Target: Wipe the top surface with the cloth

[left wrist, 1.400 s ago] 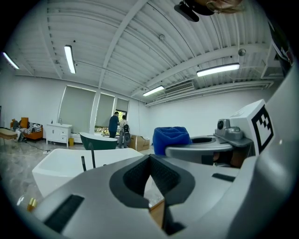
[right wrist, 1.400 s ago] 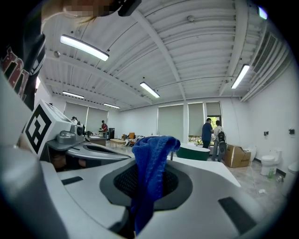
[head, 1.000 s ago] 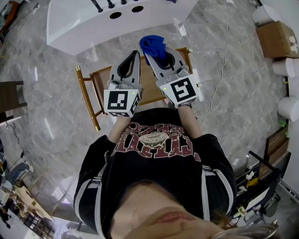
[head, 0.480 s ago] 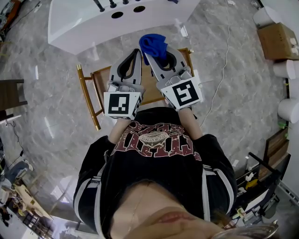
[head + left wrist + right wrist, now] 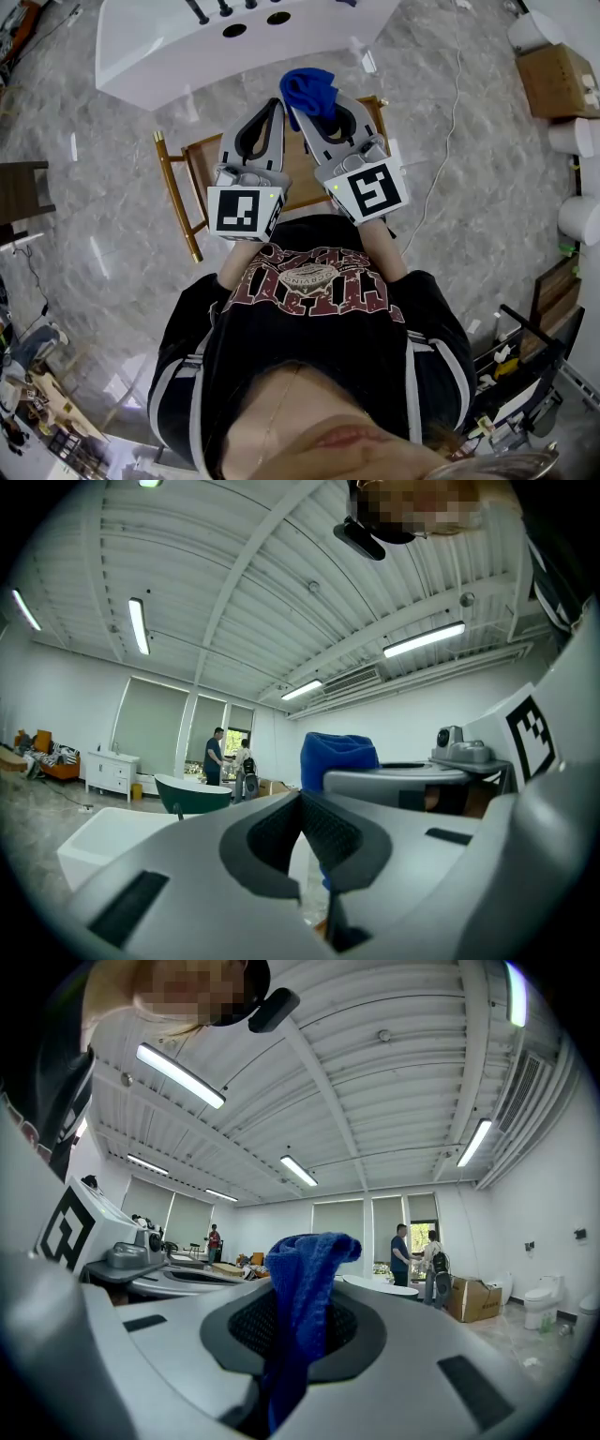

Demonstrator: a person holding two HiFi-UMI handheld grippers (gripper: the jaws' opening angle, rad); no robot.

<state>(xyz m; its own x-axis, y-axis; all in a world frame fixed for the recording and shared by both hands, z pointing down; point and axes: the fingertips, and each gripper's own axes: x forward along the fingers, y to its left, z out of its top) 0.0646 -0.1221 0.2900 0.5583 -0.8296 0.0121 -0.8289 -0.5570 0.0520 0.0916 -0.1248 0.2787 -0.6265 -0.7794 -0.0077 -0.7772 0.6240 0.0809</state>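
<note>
Holding a gripper in each hand, a person in a black T-shirt (image 5: pixel 314 328) looks down over a wooden folding table (image 5: pixel 202 171). The maroon lettering on the shirt's chest print cannot be read. Each gripper's cube shows a black-and-white square marker. The left gripper (image 5: pixel 273 105) has its jaws pressed together on nothing. The right gripper (image 5: pixel 314 117) is clamped on the blue cloth (image 5: pixel 307 86), which bunches up out of its jaws above the table's far edge, clear of the tabletop. Beyond, on the grey marble floor (image 5: pixel 112 234), stand a white fixture (image 5: pixel 187 52) with two dark round holes and a cardboard box (image 5: pixel 558 80).
</note>
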